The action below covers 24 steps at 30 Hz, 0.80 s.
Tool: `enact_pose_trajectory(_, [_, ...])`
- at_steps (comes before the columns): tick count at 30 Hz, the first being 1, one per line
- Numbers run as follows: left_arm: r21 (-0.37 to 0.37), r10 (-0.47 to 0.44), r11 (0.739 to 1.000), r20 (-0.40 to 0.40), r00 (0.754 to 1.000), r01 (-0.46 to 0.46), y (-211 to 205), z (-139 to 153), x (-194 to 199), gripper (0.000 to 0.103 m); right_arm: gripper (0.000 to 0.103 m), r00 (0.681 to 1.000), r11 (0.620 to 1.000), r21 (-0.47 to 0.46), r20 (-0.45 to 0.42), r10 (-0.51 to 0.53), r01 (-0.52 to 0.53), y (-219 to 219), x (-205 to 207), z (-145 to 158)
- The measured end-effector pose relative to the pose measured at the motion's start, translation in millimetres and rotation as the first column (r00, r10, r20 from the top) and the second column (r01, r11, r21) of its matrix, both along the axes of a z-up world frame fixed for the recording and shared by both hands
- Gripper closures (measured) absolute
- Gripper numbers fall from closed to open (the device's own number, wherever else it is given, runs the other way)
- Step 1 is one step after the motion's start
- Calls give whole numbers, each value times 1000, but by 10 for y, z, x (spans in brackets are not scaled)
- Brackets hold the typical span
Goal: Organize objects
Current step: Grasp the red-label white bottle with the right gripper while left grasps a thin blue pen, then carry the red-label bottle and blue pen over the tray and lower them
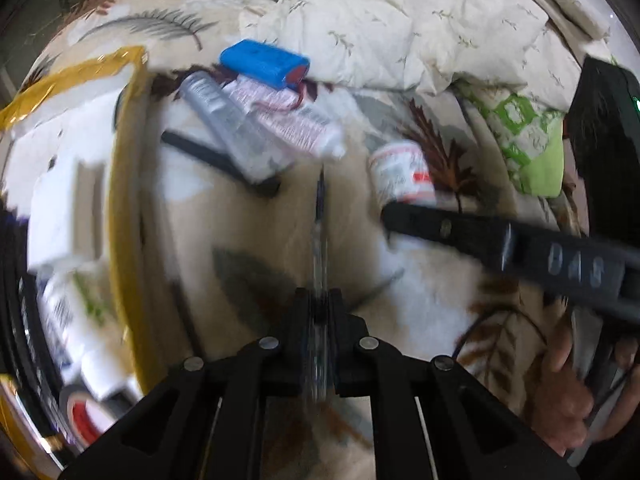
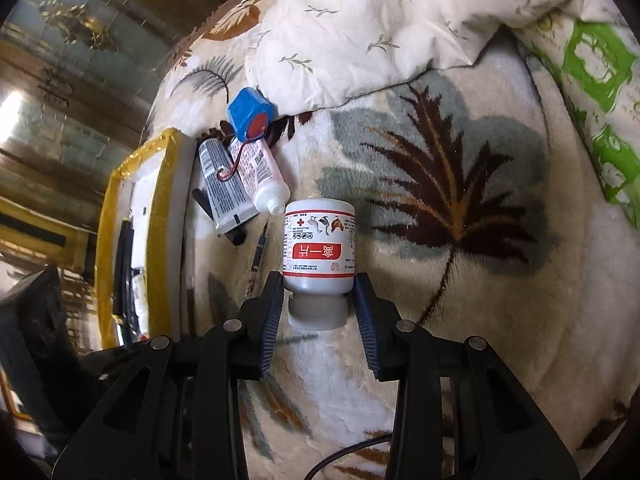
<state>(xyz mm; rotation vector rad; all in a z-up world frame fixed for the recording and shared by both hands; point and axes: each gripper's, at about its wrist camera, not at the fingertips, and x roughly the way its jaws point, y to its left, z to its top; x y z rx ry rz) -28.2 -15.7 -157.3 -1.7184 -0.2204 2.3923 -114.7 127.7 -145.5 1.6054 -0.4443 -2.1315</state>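
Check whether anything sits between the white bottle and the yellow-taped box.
Yes. Between the white bottle and the box, on the blanket, are a grey tube, a pink-printed tube and a pen.

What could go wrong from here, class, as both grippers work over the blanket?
1. The right gripper holds the white bottle only near its neck; it could tip out.
2. The left gripper pinches a thin pen by one end; it may swing or slip.
3. The grippers are close together and might collide.
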Motion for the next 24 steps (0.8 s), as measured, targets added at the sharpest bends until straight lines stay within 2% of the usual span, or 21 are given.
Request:
enact_pose_trajectory(4, [-31, -5, 1000, 17, 1000, 5, 57, -7, -178, 95, 67, 1000, 1000, -29, 21, 1, -1, 25, -31, -43])
enact_pose_trajectory(7, [-23, -7, 1000, 10, 1000, 8, 34, -13, -184, 96, 67, 1000, 1000, -32, 23, -1, 1, -1, -45, -75])
enact_pose_trajectory(13, [106, 78, 991, -25, 997, -75, -247, 136, 139, 96, 67, 1000, 1000, 12, -17, 14, -14, -88, -26, 7])
enact_pose_trajectory(15, [162, 116, 981, -37, 993, -109, -371, 237, 255, 96, 67, 999, 999, -14, -25, 29, -29, -132, 67, 73])
enact_pose_trajectory(18, [197, 174, 968, -83, 981, -155, -610, 478, 493, 96, 68, 997, 998, -18, -44, 65, -66, -289, 180, 172])
enact_pose_trajectory(21, [200, 240, 956, -100, 966, -217, -956, 636, 612, 96, 68, 989, 990, -38, -67, 132, -135, -541, 304, 321])
enact_pose_trajectory(24, [151, 307, 946, -131, 943, -287, -1282, 737, 741, 96, 68, 979, 979, -69, -79, 188, -194, -786, 369, 426])
